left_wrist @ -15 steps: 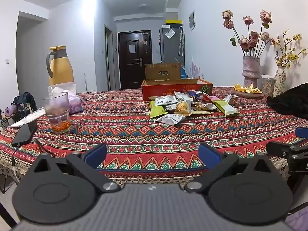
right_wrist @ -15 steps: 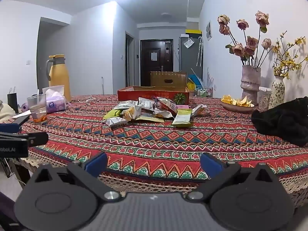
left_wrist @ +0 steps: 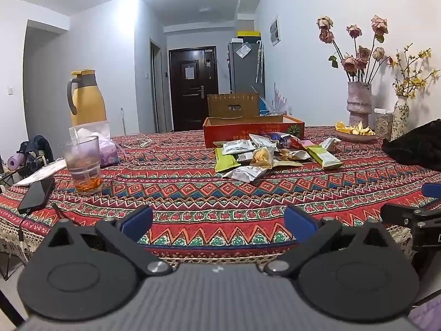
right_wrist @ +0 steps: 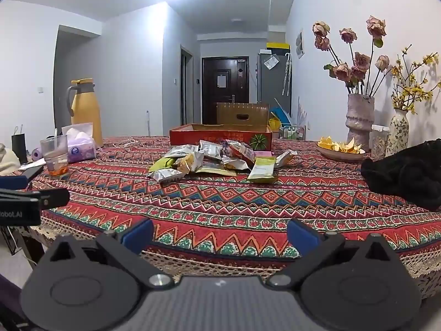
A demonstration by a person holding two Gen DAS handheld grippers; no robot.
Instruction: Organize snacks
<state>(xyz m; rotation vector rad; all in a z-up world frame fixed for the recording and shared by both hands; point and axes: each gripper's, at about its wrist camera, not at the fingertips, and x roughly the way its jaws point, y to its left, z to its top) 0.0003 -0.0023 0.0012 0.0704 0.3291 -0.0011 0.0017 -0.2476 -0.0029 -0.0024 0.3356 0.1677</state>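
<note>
A pile of snack packets (left_wrist: 264, 155) (right_wrist: 212, 160) lies mid-table on the patterned cloth, green, silver and red wrappers mixed. Just behind it stands a shallow red cardboard box (left_wrist: 253, 131) (right_wrist: 220, 135) with its brown flap raised. My left gripper (left_wrist: 217, 222) hovers wide open over the near table edge, nothing between its blue pads. My right gripper (right_wrist: 220, 233) is likewise open and empty at the near edge, well short of the pile. Each gripper shows at the side of the other's view.
A glass cup (left_wrist: 82, 162) with orange bits, a phone (left_wrist: 37, 194), a tissue pack (left_wrist: 106, 149) and a yellow jug (left_wrist: 85, 98) stand at the left. At the right are a black cloth (right_wrist: 408, 173), a plate of peels (right_wrist: 340, 149) and two flower vases (right_wrist: 359, 118).
Both grippers have barely moved; the views are almost the same, and nothing on the table has shifted.
</note>
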